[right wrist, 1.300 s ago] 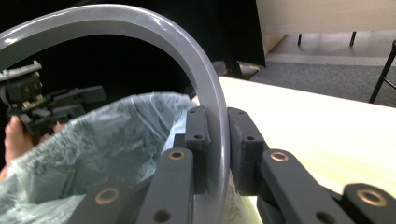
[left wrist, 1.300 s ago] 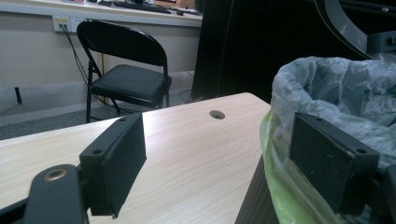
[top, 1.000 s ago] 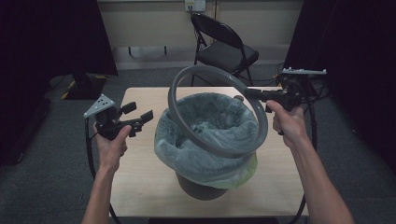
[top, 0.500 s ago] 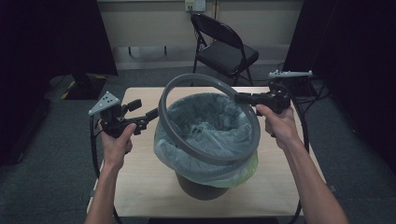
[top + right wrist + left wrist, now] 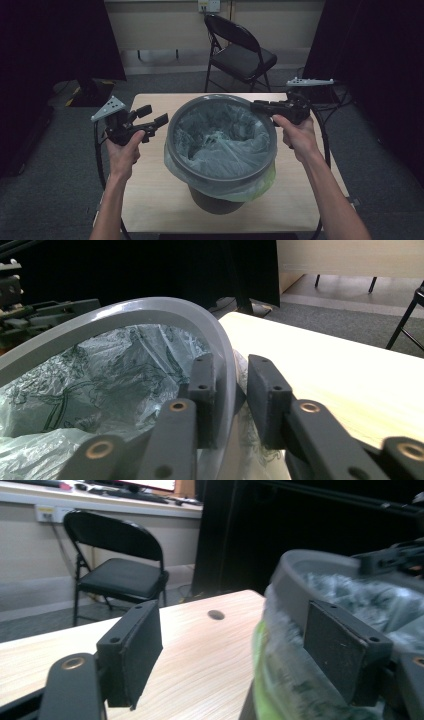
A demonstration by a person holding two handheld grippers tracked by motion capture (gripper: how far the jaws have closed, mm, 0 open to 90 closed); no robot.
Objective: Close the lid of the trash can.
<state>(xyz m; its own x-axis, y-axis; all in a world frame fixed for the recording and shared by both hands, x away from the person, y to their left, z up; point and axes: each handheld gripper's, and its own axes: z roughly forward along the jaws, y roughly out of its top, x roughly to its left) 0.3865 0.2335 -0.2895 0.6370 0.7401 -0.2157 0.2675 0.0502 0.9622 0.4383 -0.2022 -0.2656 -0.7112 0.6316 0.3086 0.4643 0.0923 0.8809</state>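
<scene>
Retaining ring (image 5: 220, 137) seated over bin liner (image 5: 220, 145); right gripper (image 5: 232, 390) jaws, just opening, straddle rim loosely, releasing; left gripper (image 5: 150, 120) apart, unladen.

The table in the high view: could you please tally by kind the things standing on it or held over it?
Bin: 1
Grey rim ring: 1
Bin liner bag: 1
Handheld claws, left claw and right claw: 2
Total: 5
</scene>
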